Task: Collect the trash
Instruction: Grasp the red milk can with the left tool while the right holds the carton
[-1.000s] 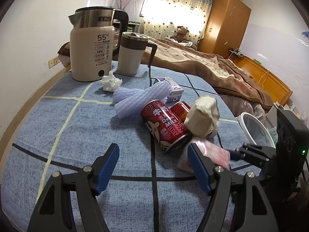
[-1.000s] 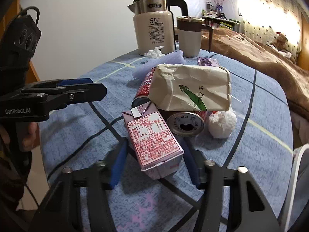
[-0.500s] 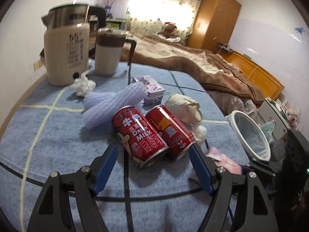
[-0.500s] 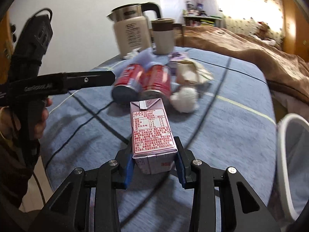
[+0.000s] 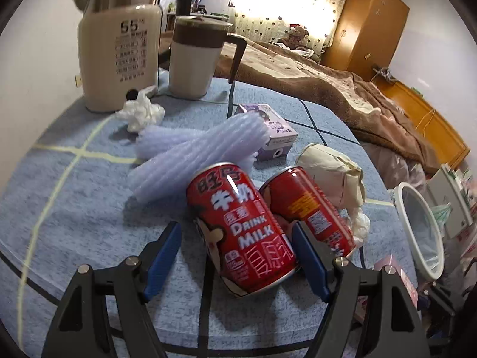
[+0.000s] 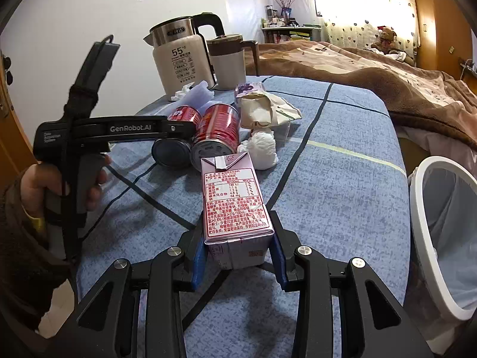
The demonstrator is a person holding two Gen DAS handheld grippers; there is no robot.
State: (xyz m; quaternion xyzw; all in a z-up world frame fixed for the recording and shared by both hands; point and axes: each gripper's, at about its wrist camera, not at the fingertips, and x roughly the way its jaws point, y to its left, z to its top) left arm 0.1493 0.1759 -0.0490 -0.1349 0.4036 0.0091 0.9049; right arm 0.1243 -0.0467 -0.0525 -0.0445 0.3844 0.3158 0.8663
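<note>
Our right claw grips the milk carton beside the bin; our left claw gapes around the nearer can, which probably rolls off if nudged

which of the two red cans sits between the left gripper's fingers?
The "DRINK MILK" can, on its side. The left gripper straddles it, open; the other red can lies outside the finger nearer the trash bin.
</note>
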